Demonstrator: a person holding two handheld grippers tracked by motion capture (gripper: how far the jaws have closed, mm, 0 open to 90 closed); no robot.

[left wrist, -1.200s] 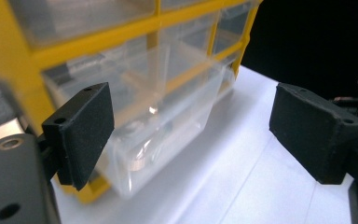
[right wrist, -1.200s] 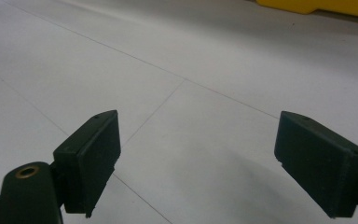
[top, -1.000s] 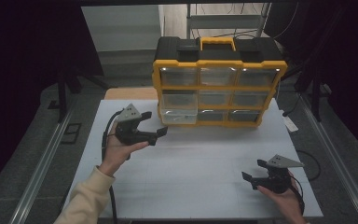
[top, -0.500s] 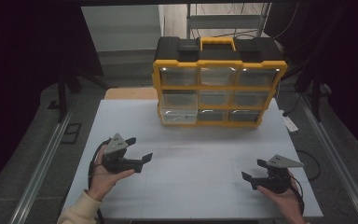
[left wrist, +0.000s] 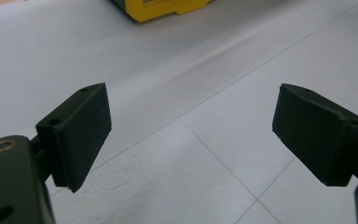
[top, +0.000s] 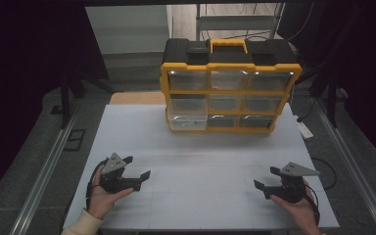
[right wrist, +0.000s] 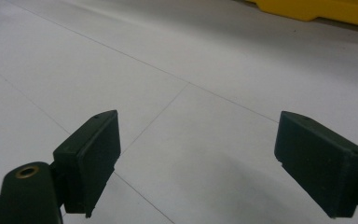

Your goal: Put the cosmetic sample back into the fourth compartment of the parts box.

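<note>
A yellow and black organizer case point(top: 227, 88) with several clear drawers stands upright at the far middle of the white table point(top: 200, 161). Its lower-left drawer point(top: 187, 121) sticks out a little. My left gripper point(top: 137, 167) rests low at the near left, held in a hand, open with nothing between its pads point(left wrist: 81, 128). My right gripper point(top: 267, 178) sits at the near right, also open and empty, its pads point(right wrist: 91, 154) wide apart over bare table. A yellow corner of the case point(left wrist: 163, 7) shows at the top of the left gripper view.
Metal rails point(top: 44, 171) run along both sides of the table. A wooden board point(top: 137, 98) lies behind the table's far left edge. A cable point(top: 323, 169) trails off the right side. A metal shelf rack point(top: 235, 19) stands behind the case.
My left gripper has come back from near the case toward the near left of the table and sunk lower. The right gripper has stayed put.
</note>
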